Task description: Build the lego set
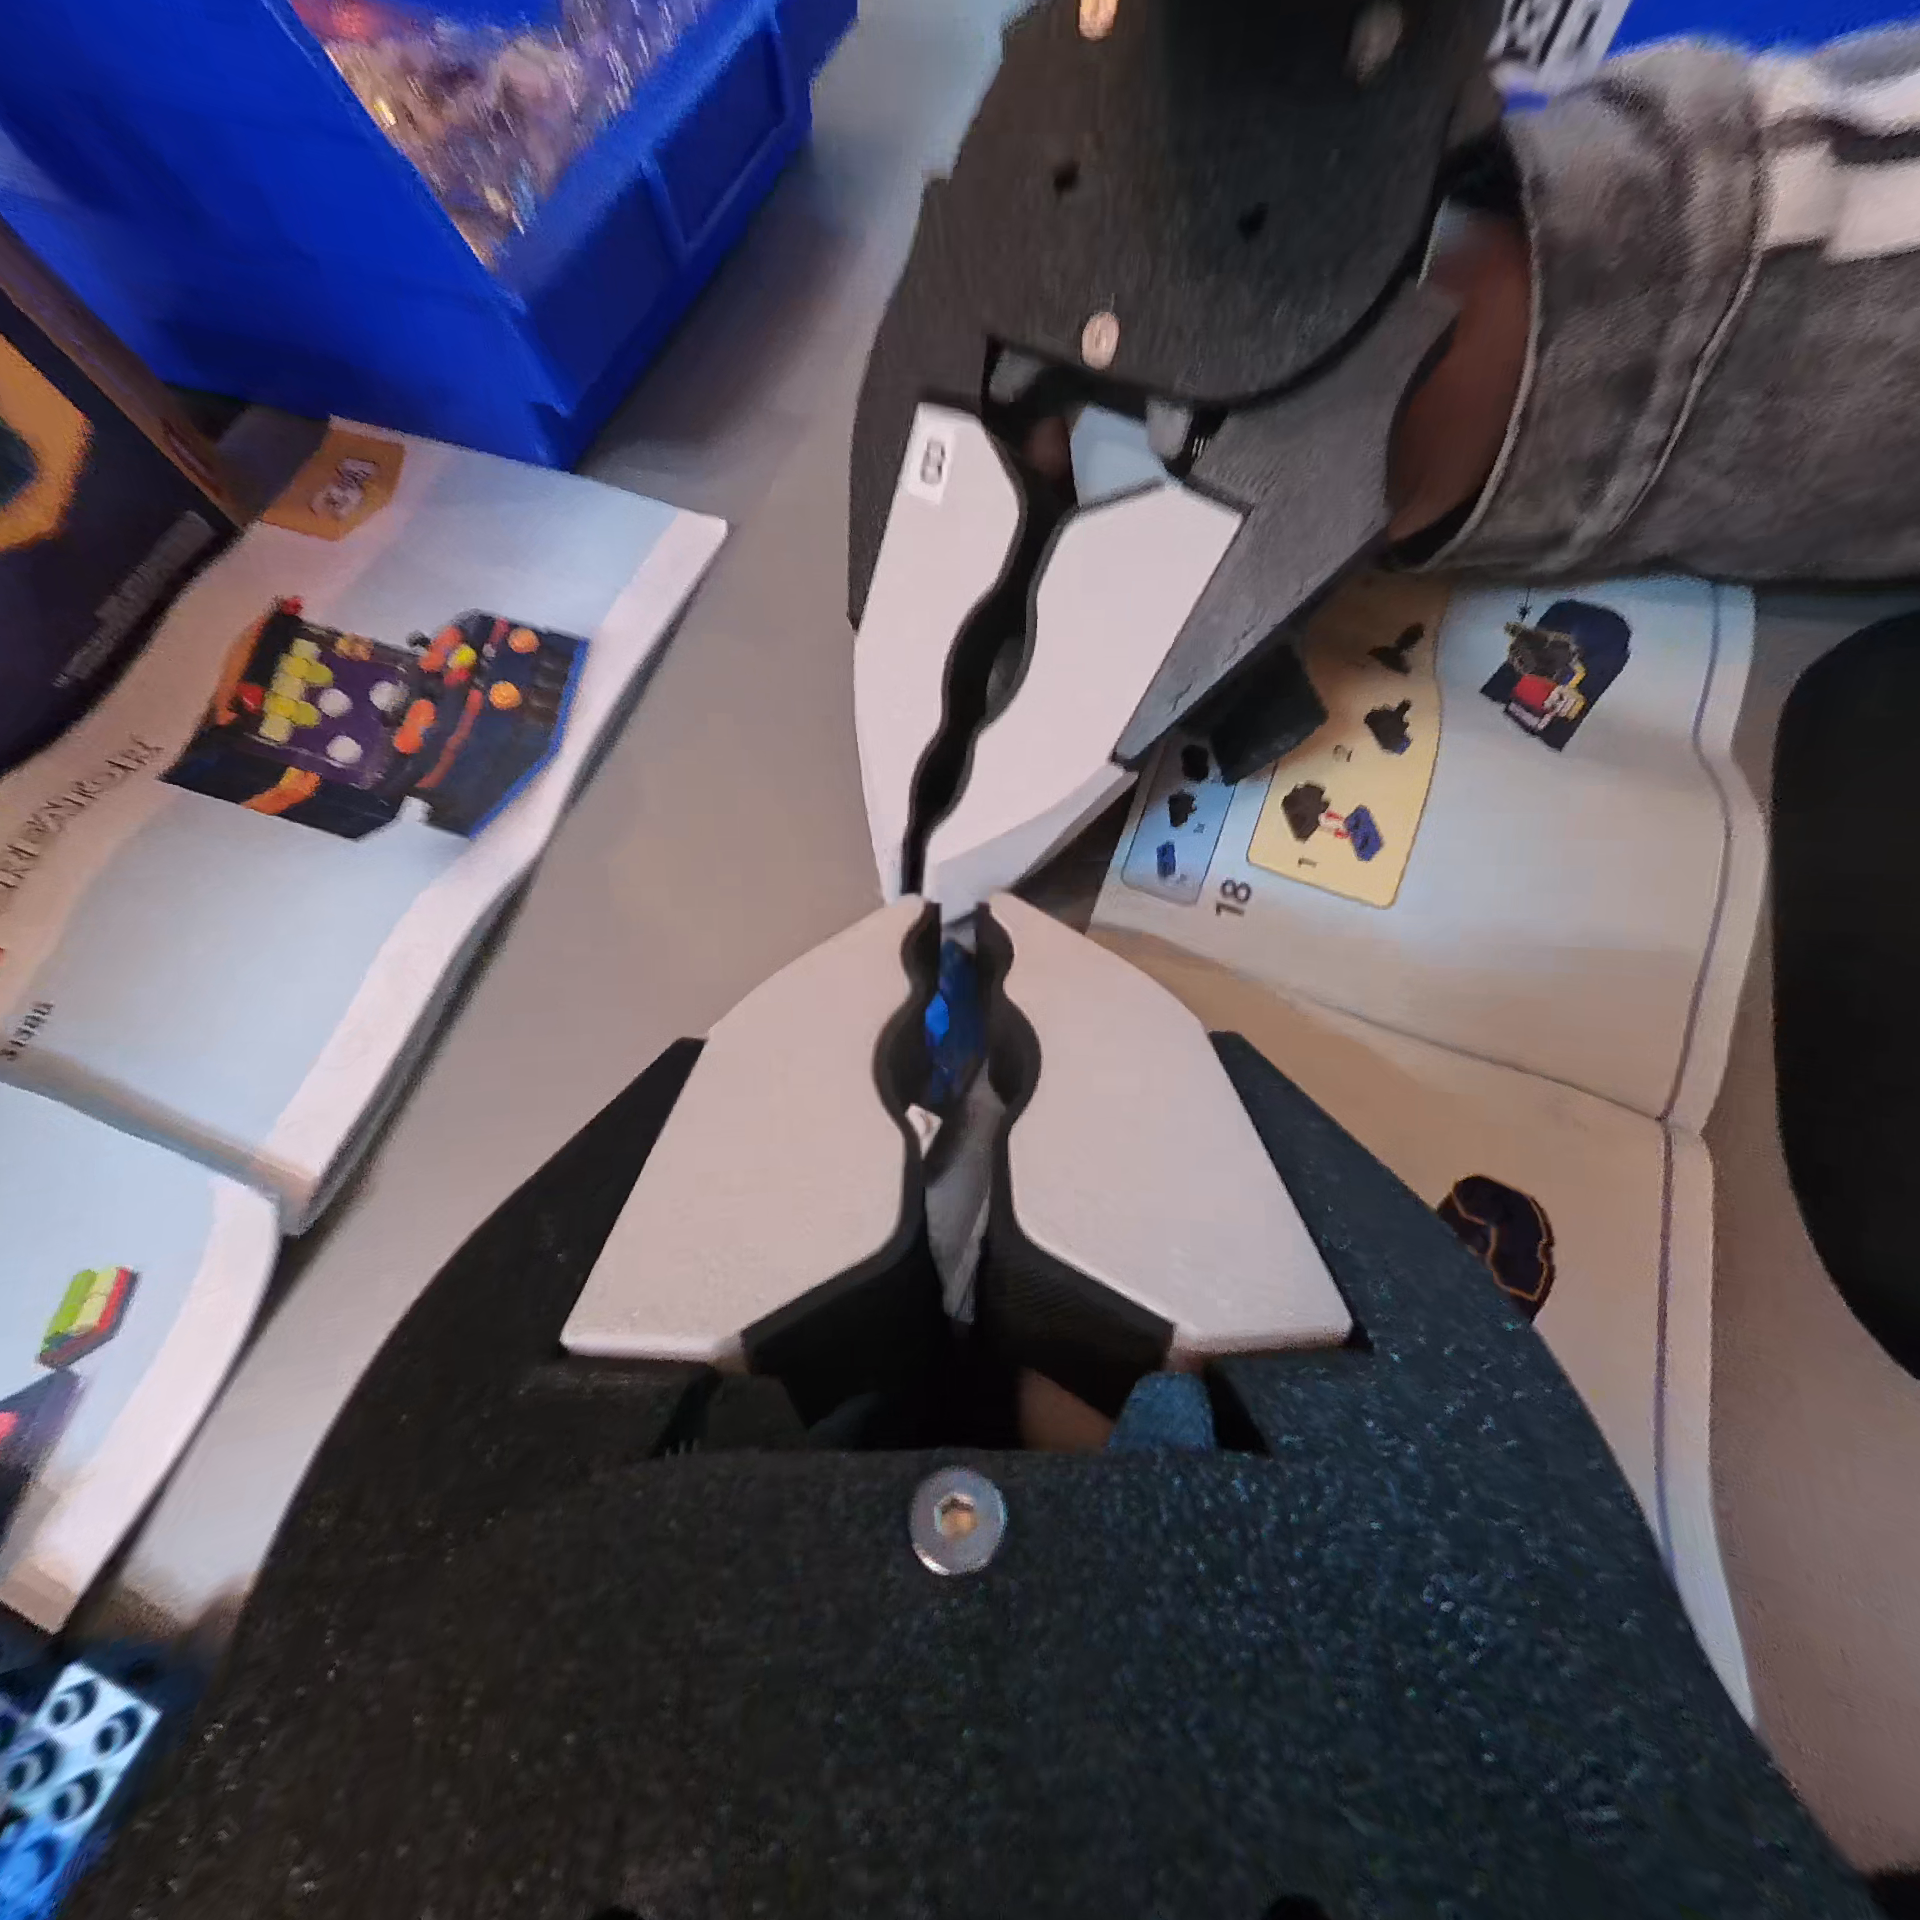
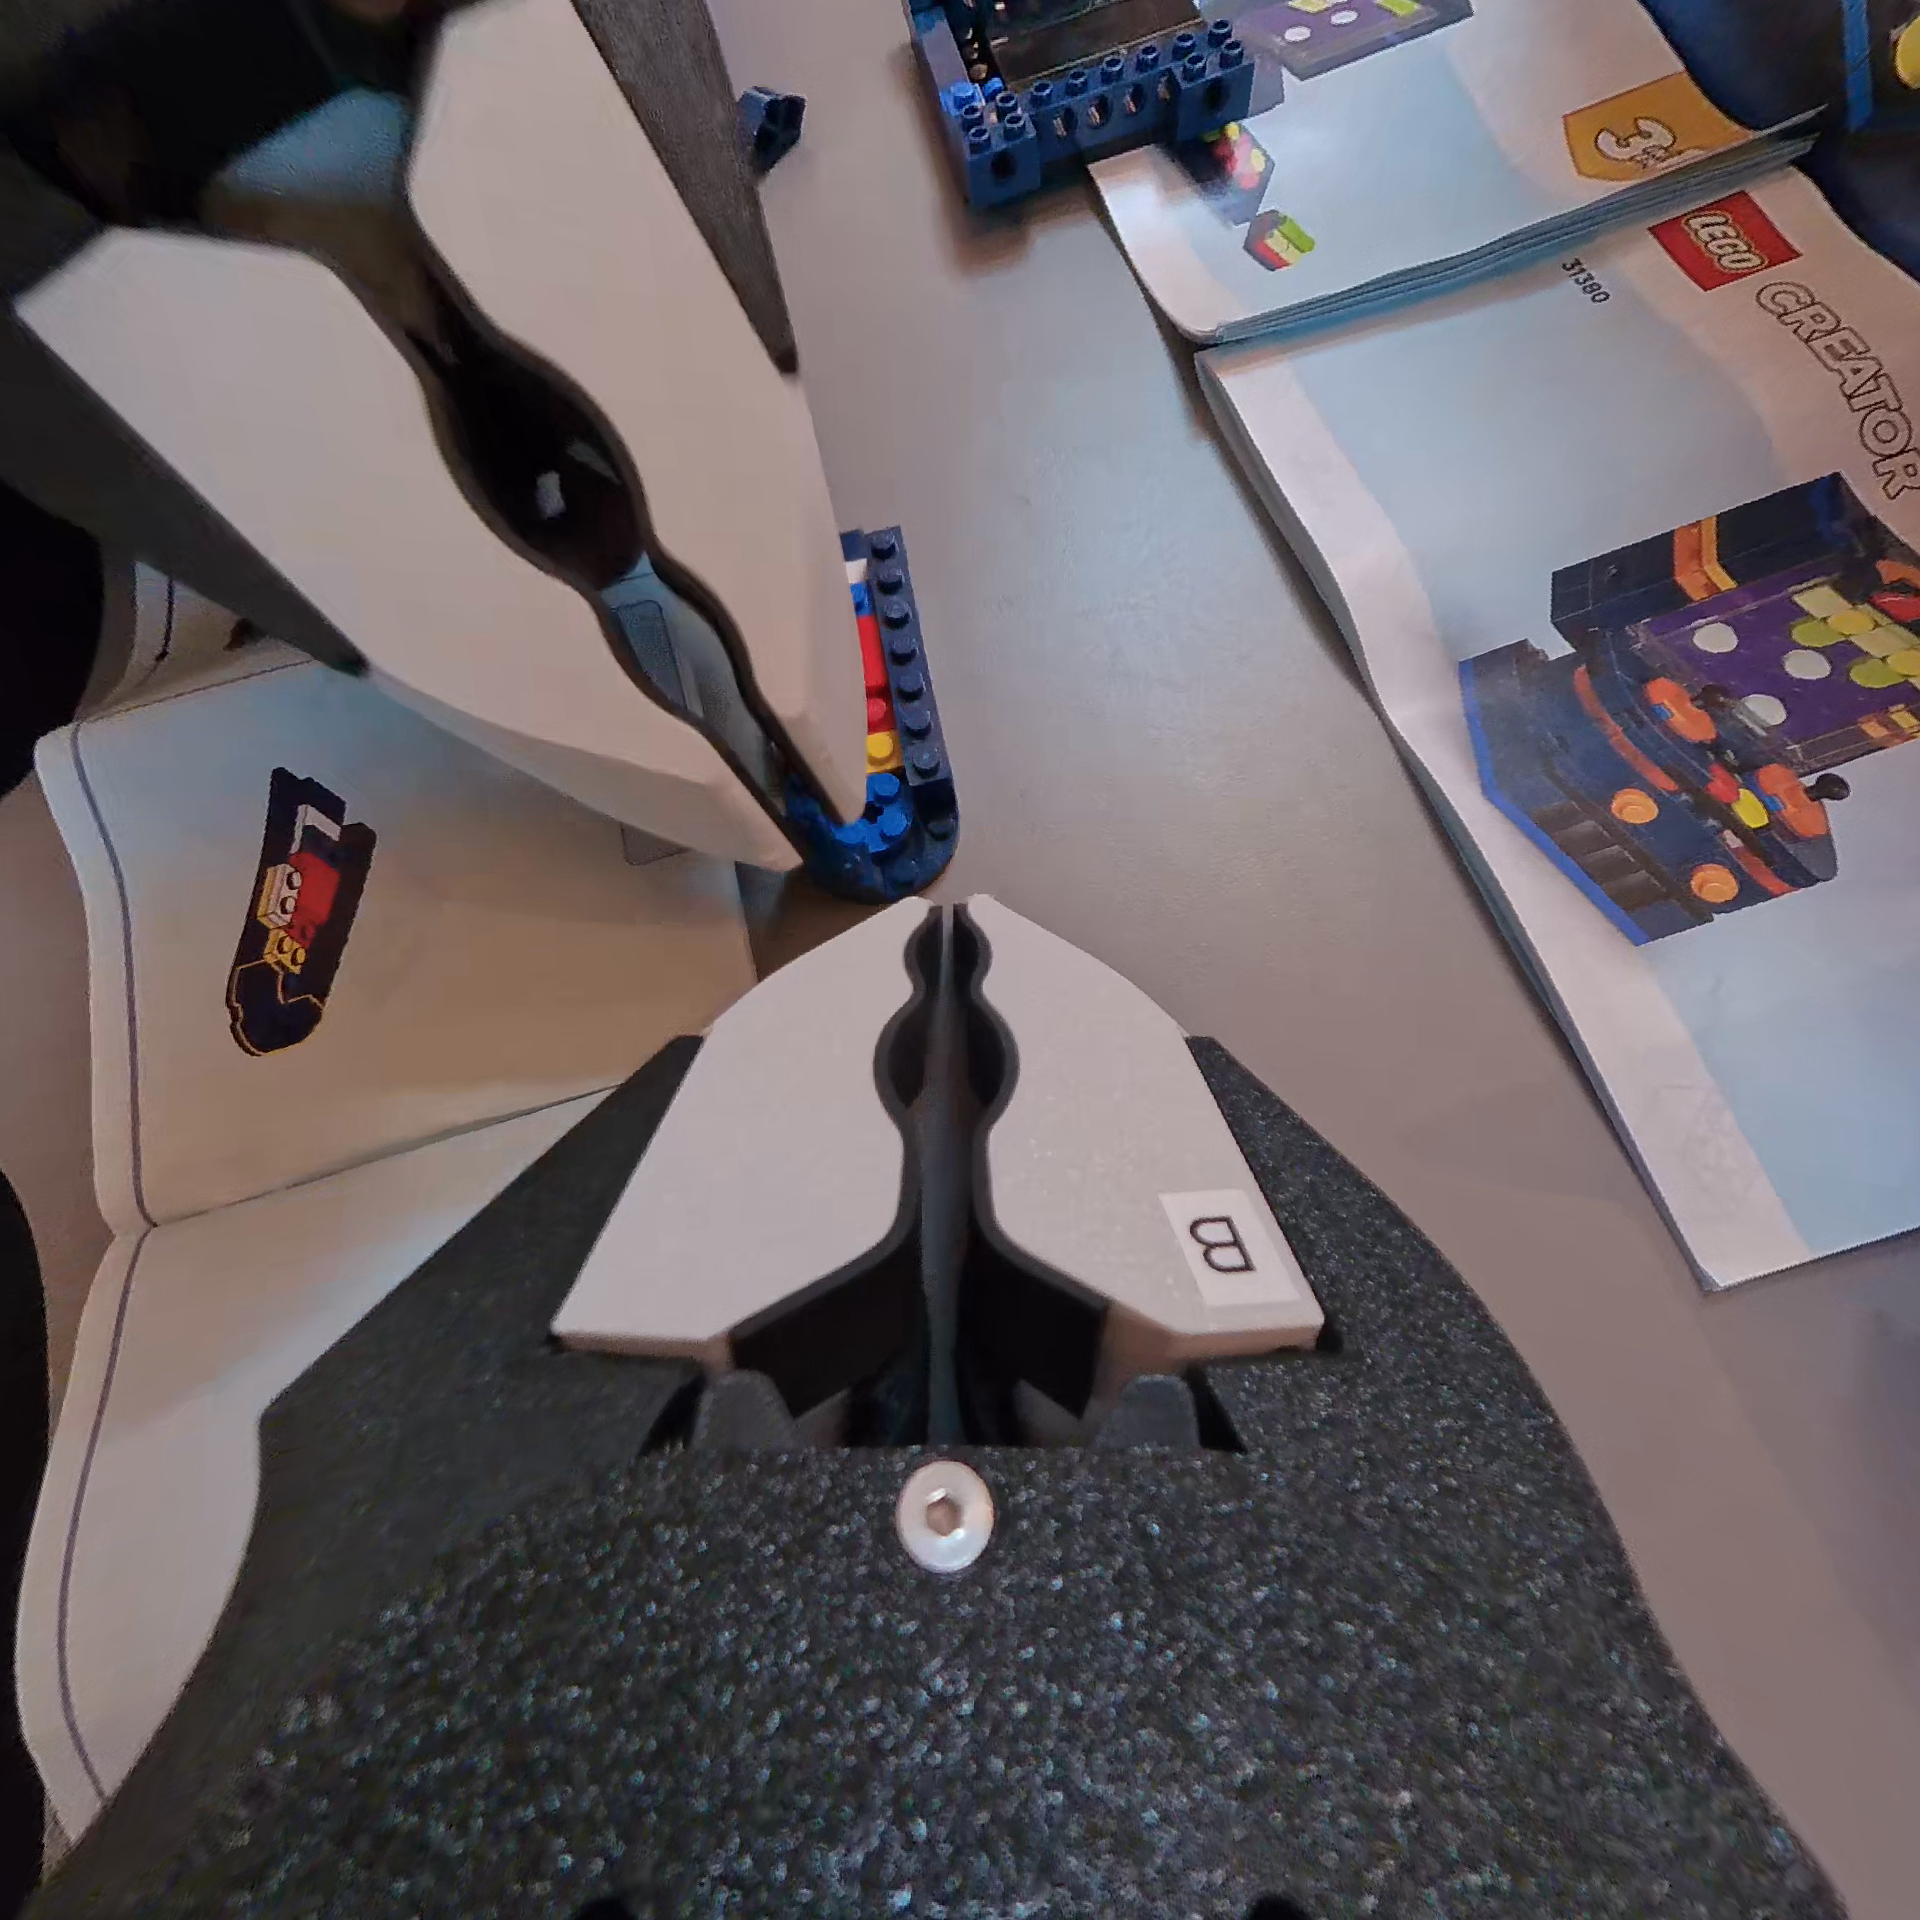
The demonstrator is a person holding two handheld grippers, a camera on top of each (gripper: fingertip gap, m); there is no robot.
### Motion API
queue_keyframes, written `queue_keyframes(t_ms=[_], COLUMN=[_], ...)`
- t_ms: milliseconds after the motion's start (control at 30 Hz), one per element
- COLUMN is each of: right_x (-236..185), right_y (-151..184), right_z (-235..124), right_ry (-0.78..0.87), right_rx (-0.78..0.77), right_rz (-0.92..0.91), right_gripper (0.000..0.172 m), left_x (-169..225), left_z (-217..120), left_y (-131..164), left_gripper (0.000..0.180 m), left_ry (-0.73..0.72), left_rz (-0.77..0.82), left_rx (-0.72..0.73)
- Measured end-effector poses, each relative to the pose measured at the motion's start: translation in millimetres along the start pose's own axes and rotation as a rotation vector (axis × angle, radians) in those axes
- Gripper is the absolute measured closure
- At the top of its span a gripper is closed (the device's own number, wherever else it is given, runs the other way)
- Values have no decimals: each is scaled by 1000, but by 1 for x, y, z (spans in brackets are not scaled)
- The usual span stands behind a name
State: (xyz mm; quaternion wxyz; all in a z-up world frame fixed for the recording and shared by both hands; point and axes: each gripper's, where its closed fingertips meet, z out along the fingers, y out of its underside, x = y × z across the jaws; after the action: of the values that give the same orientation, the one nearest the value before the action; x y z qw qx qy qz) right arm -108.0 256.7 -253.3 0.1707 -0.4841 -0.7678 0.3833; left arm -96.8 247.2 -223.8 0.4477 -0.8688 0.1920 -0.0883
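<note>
A long dark blue brick plate (image 2: 899, 707) with red, yellow and blue bricks on it lies on the grey table (image 2: 1143, 623). In the right wrist view my left gripper (image 2: 805, 842) comes down from the upper left, with its tips on the blue bricks at the plate's rounded near end. In the left wrist view my left gripper (image 1: 961, 914) has its fingers a narrow slit apart, and the blue bricks (image 1: 945, 1013) show through the slit. My right gripper (image 2: 951, 909) is shut with nothing between its pads, just short of that rounded end. It also shows in the left wrist view (image 1: 920, 883), tip to tip with the left one.
An open instruction booklet (image 1: 1507, 935) lies under the grippers' right side. Closed booklets (image 2: 1558, 727) lie to the other side. A blue bin (image 1: 416, 208), a blue brick frame (image 2: 1081, 94), a small dark blue piece (image 2: 771, 120) and a person's grey sleeve (image 1: 1714, 312) are farther off. The tips of both grippers are at nearly the same place.
</note>
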Motion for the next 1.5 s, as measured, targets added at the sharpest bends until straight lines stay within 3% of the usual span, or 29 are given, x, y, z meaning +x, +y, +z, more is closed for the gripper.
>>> queue_keyframes(t_ms=[100, 200, 300, 733, 867, 1000, 1100, 1300, 1500], right_x=[0, -1, -2, -3, -5, -19, -32, -77, -111], right_y=[0, 0, 0, -1, -18, -42, -60, -82, -89], right_z=[0, 0, 0, -2, -19, -57, -85, -107, -103], right_ry=[-7, -9, -14, -23, -77, -124, -28, 60, 39], right_rx=[1, 1, 1, 16, 184, 468, 617, 622, 597], right_rz=[5, 4, 2, 2, -8, -239, -465, -781, -913], right_gripper=[169, 168, 168, 169, 163, 127, 114, 118, 130], left_x=[-9, -14, -19, -17, -12, -8, 2, 47, 75], left_z=[-11, -16, -15, -12, -15, -31, -47, -77, -90], left_y=[-2, 23, 35, 46, 37, 3, -20, -45, -50], left_gripper=[161, 133, 124, 144, 145, 145, 145, 145, 145], left_ry=[-57, -59, -54, 117, 181, 255, 336, 650, 847], left_rz=[63, 136, 148, 80, -21, -175, -249, -342, -378], left_rx=[-7, -153, -207, -208, -126, 44, 131, 201, 229])
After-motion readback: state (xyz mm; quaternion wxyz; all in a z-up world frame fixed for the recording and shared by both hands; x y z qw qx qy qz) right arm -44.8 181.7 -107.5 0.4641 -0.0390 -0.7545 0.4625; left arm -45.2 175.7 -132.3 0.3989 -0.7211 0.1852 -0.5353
